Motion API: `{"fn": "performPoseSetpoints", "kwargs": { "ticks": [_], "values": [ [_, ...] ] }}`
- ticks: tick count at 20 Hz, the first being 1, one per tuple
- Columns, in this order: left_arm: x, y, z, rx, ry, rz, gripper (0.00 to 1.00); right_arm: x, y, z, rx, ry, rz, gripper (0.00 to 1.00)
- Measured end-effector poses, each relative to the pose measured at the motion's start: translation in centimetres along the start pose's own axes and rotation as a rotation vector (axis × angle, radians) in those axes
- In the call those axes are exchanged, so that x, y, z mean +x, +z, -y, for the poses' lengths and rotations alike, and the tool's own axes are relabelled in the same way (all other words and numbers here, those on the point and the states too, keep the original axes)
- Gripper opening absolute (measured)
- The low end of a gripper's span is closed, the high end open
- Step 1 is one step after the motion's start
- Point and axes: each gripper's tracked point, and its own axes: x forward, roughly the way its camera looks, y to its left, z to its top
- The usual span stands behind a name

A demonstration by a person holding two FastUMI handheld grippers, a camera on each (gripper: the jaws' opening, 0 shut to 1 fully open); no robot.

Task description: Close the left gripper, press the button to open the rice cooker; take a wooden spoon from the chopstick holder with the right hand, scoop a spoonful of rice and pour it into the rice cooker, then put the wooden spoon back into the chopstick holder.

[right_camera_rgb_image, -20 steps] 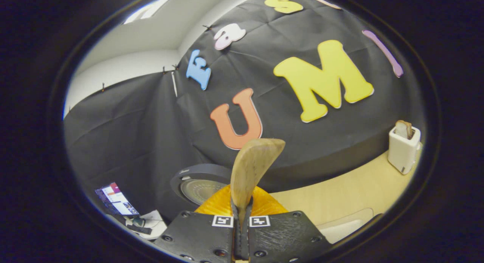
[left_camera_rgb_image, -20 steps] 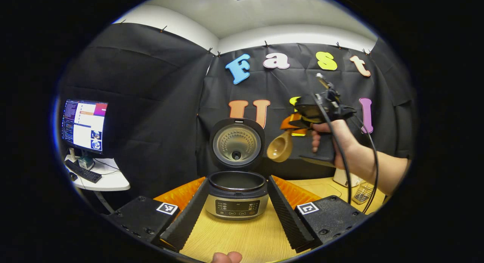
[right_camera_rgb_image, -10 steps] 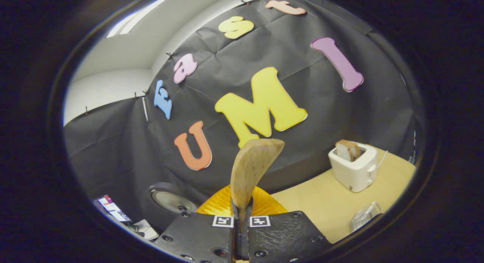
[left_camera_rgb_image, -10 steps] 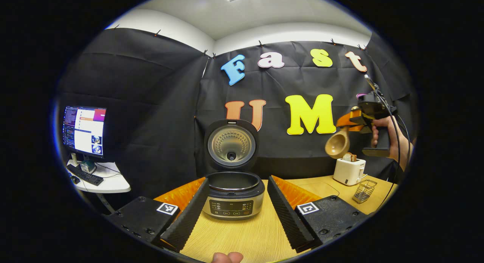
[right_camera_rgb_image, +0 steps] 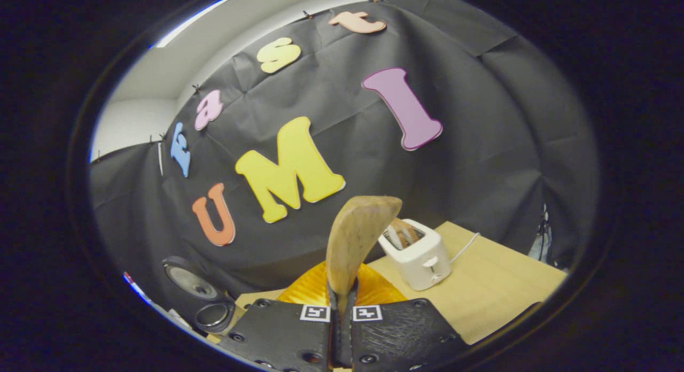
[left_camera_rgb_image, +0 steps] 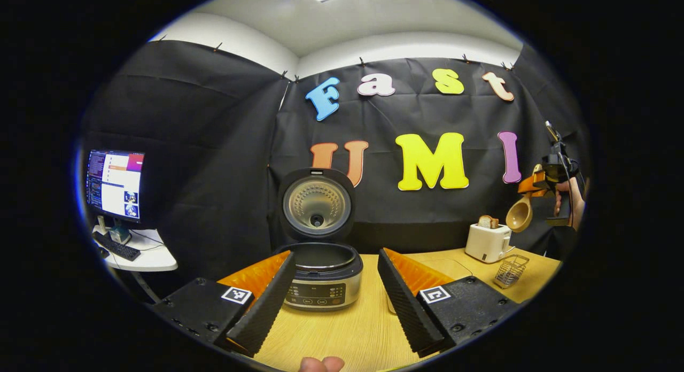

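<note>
Black cloth walls close off the booth behind a wooden worktop [left_camera_rgb_image: 347, 329]. On it we see the rice cooker [left_camera_rgb_image: 320, 278] standing back from the front edge, towards the left, with its lid [left_camera_rgb_image: 316, 203] up and the pot open. Our left gripper [left_camera_rgb_image: 331, 302] hovers low before the cooker, its fingers spread wide to either side of it and holding nothing. Towards the worktop's right end stands a white toaster [left_camera_rgb_image: 486, 241] with bread in its slot, and just in front of it, nearer the right edge, the wire chopstick holder [left_camera_rgb_image: 510, 270].

Our right gripper [right_camera_rgb_image: 341, 329] has its fingers pressed together on the handle of the wooden spoon [right_camera_rgb_image: 355, 238], whose bowl rises ahead of them. In the left gripper view we see that gripper [left_camera_rgb_image: 537, 182] held high in a hand [left_camera_rgb_image: 570, 201] at the far right, above the toaster and holder, the spoon [left_camera_rgb_image: 519, 216] hanging bowl-down from it. Beyond the worktop's left end, a monitor [left_camera_rgb_image: 115, 182] stands on a small white desk [left_camera_rgb_image: 141, 254].
</note>
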Motion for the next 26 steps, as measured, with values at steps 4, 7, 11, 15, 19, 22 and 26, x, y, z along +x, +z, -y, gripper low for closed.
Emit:
{"fn": "performPoseSetpoints", "kwargs": {
  "ticks": [4,7,11,15,19,22,26],
  "values": [
    [-0.2,0.3,0.1,-0.022,-0.004,0.009,0.98,0.7,-2.2,3.9,-0.027,-0.063,-0.031,0.00],
    [-0.3,0.6,0.0,-0.028,-0.001,0.012,0.98,1.8,-4.4,6.6,-0.026,-0.103,-0.076,0.01],
    [-0.5,0.8,-0.6,-0.031,0.006,0.019,0.98,3.4,-6.7,8.5,-0.079,-0.143,-0.092,0.01],
    [-0.5,0.9,-1.4,-0.034,0.024,0.023,0.98,3.9,-9.0,8.9,-0.143,-0.151,-0.117,0.01],
    [-0.6,1.0,-1.8,-0.028,0.034,0.027,0.98,4.7,-11.1,9.3,-0.162,-0.166,-0.131,0.01],
    [-0.6,1.1,-1.9,-0.033,0.034,0.031,0.98,5.2,-12.2,9.5,-0.172,-0.185,-0.143,0.01],
    [-0.6,1.1,-2.2,-0.039,0.040,0.031,0.98,5.2,-13.2,10.4,-0.158,-0.202,-0.165,0.02]
  ]
}}
